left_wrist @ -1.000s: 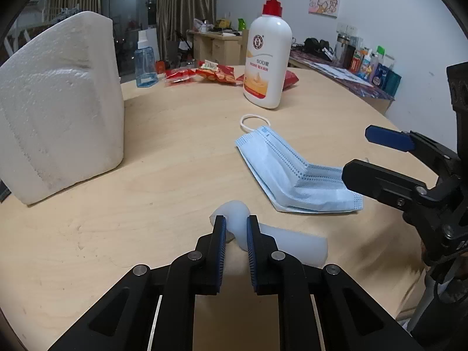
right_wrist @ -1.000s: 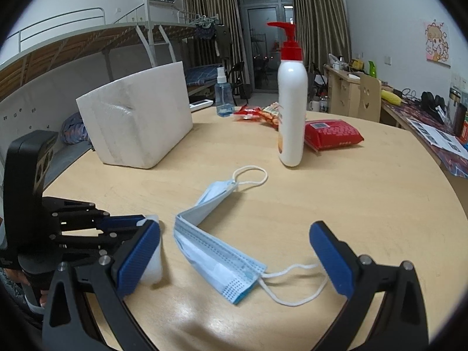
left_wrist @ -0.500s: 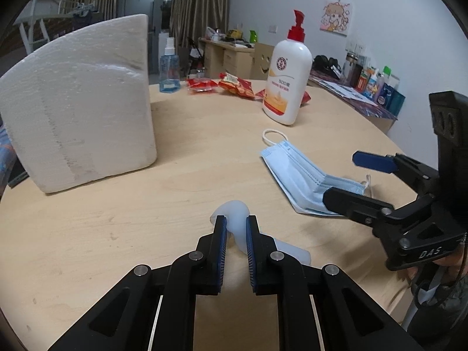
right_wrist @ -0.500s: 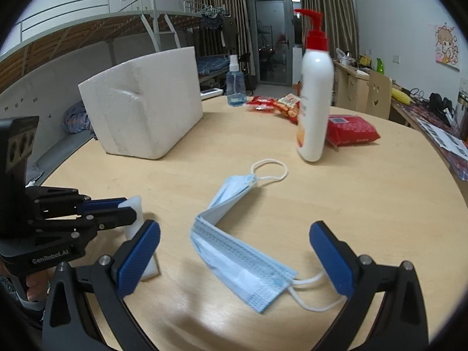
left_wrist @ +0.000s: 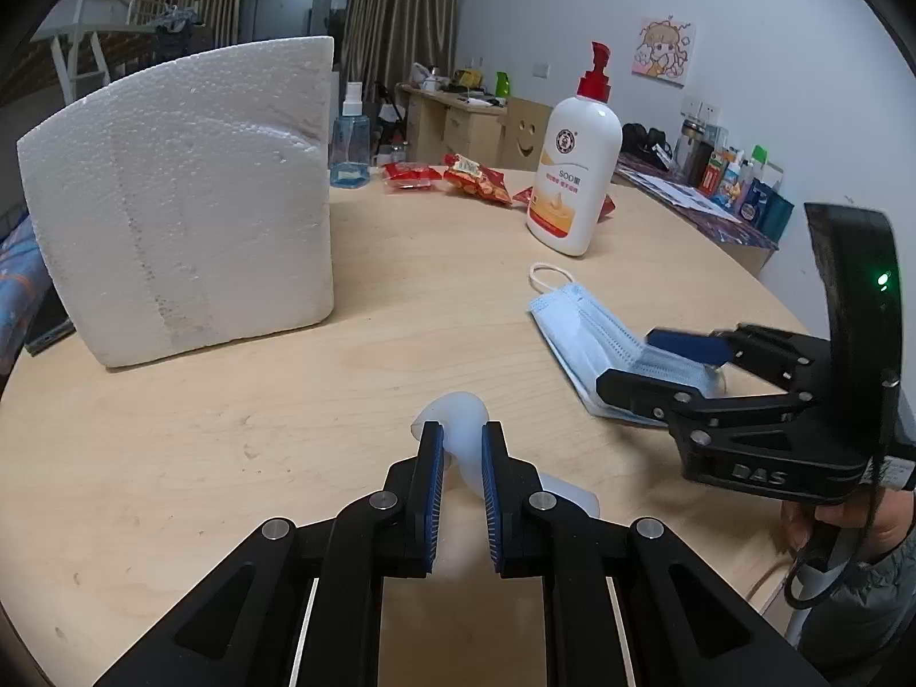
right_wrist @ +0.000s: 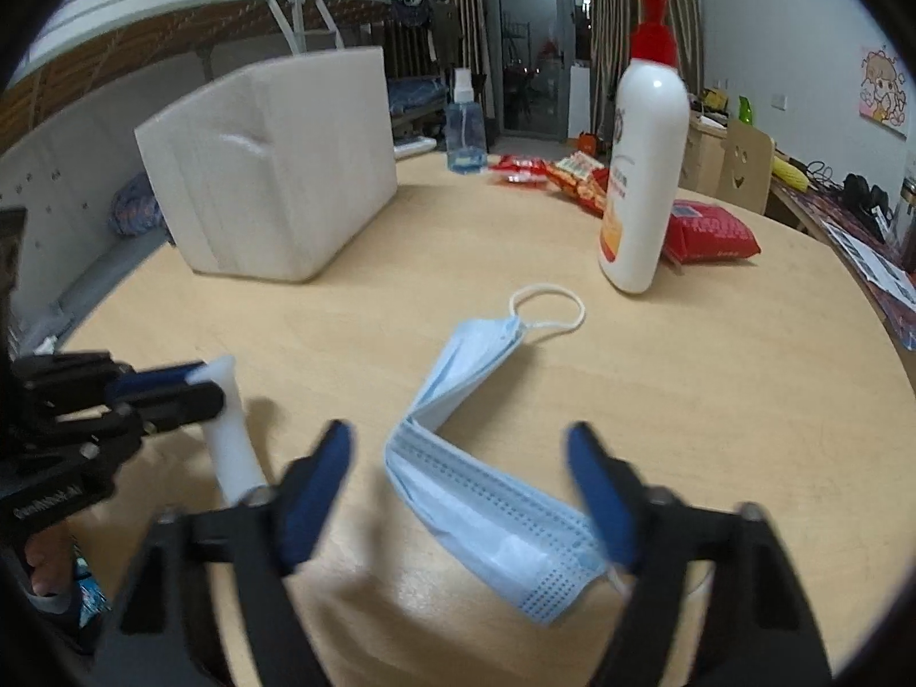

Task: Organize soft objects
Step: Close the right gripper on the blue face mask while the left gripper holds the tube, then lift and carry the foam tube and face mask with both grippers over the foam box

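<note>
A: What lies nearest on the round wooden desk [left_wrist: 240,435]?
B: The left tongs [left_wrist: 456,458] pinch a white soft piece [left_wrist: 458,418]. At three o'clock of it, the right tongs [right_wrist: 458,475] stand open astride the near end of a folded blue face mask [right_wrist: 458,458].
A: And farther off?
B: At eleven o'clock a white foam box [left_wrist: 183,194], contents hidden. At one o'clock a pump bottle [left_wrist: 572,172], red snack packets [left_wrist: 475,183] and a spray bottle [left_wrist: 349,137]; beyond them, curtains and a glass door.

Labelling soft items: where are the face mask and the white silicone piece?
face mask [right_wrist: 492,509]: right wrist view, pleated lower half.
white silicone piece [left_wrist: 458,418]: left wrist view, rounded top.
</note>
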